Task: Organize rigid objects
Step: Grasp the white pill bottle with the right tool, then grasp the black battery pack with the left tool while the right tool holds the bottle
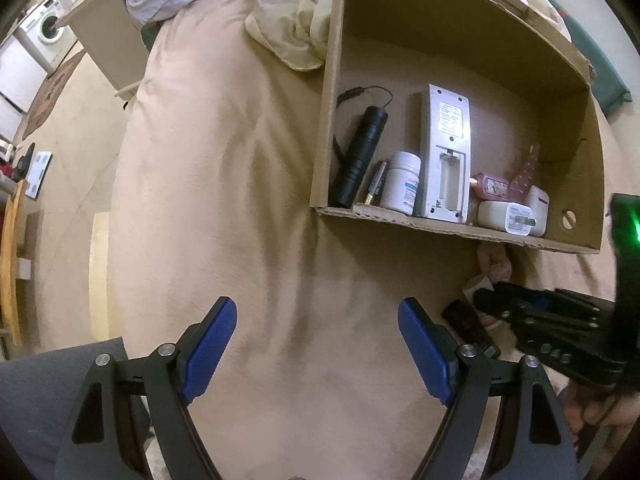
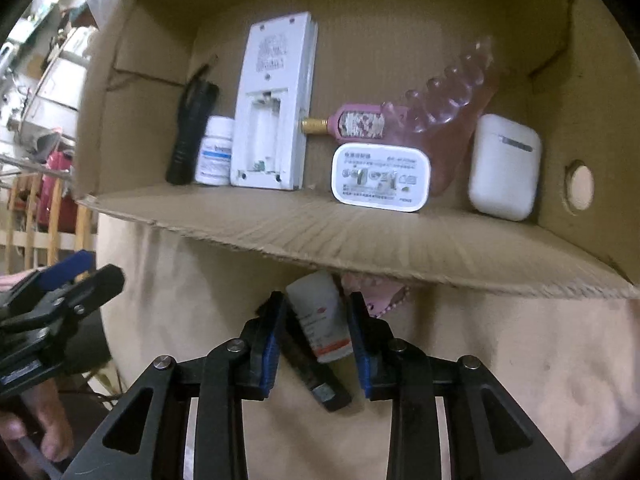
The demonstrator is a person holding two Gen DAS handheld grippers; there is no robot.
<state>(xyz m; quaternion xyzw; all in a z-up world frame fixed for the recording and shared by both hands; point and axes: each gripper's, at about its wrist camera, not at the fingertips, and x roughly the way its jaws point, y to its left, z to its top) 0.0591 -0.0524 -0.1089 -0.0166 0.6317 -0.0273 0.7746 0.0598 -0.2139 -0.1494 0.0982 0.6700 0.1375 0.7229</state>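
An open cardboard box (image 2: 320,236) lies on a beige bed cover and holds a black flashlight (image 2: 192,128), a white pill bottle (image 2: 216,148), a white remote (image 2: 276,100) lying back up, a white charger (image 2: 382,178), a white earbud case (image 2: 504,168) and pink items. In front of the box lie a white tube (image 2: 320,320) and a black bar (image 2: 316,372). My right gripper (image 2: 315,300) points down and straddles both, jaws narrowly apart; no firm press on them shows. My left gripper (image 1: 316,344) hangs open over bare cover, with nothing between its fingers.
A small pink thing (image 2: 380,292) pokes out under the box's front edge. Crumpled pale cloth (image 1: 296,20) lies left of the box. The bed's left edge drops to the floor, with a washing machine (image 1: 46,26) and wooden furniture (image 1: 12,240) beyond. Grey fabric (image 1: 40,380) sits at lower left.
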